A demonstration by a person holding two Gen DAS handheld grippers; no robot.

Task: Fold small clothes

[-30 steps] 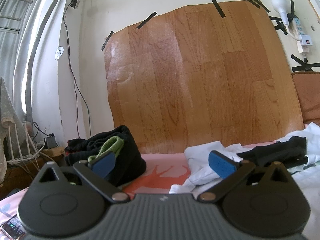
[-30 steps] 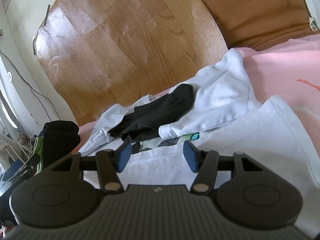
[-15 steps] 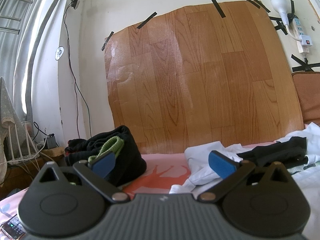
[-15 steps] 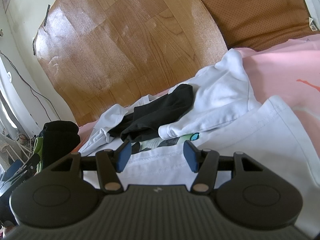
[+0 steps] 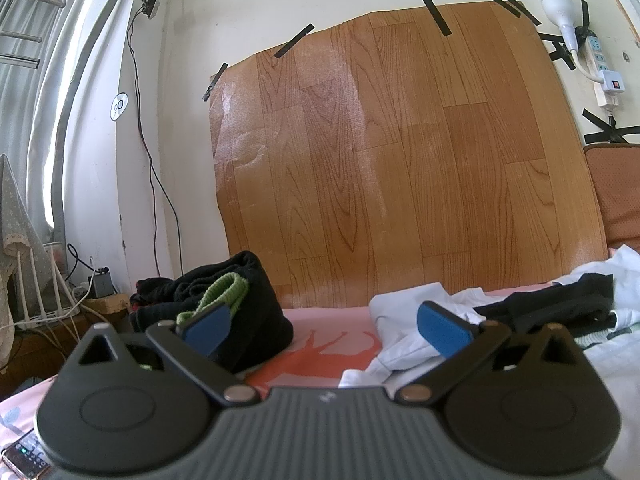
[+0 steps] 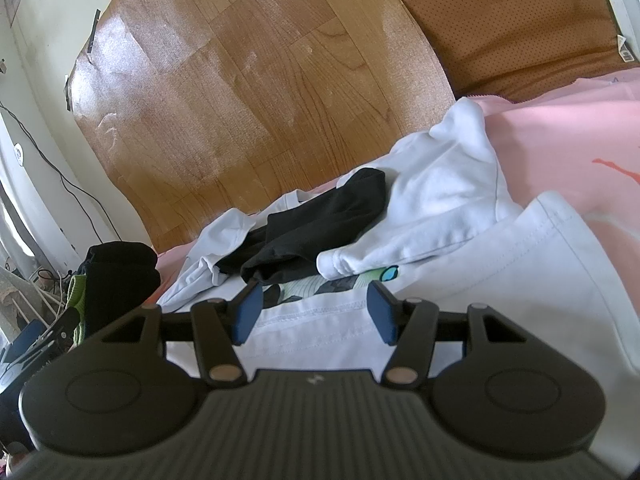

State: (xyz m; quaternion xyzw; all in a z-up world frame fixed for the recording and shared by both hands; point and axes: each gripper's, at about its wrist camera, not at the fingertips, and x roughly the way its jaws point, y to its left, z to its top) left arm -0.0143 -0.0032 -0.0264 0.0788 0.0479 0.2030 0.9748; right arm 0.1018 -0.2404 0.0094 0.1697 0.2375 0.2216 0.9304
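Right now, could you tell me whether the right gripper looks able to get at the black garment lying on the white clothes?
Probably yes: the right gripper is open and empty, and the black garment lies uncovered just beyond it on the white clothes, with nothing between.

Daylight floods in from the window (image 5: 28, 80) far left of the fingers (image 5: 206, 326), blown out to white there. It lays a pale sheen on the wood-pattern sheet (image 5: 392, 152) beyond the fingers. Both views are sharp, fairly bright and softly shadowed. Fisheye bending curves the wall edges, and the corners go black.
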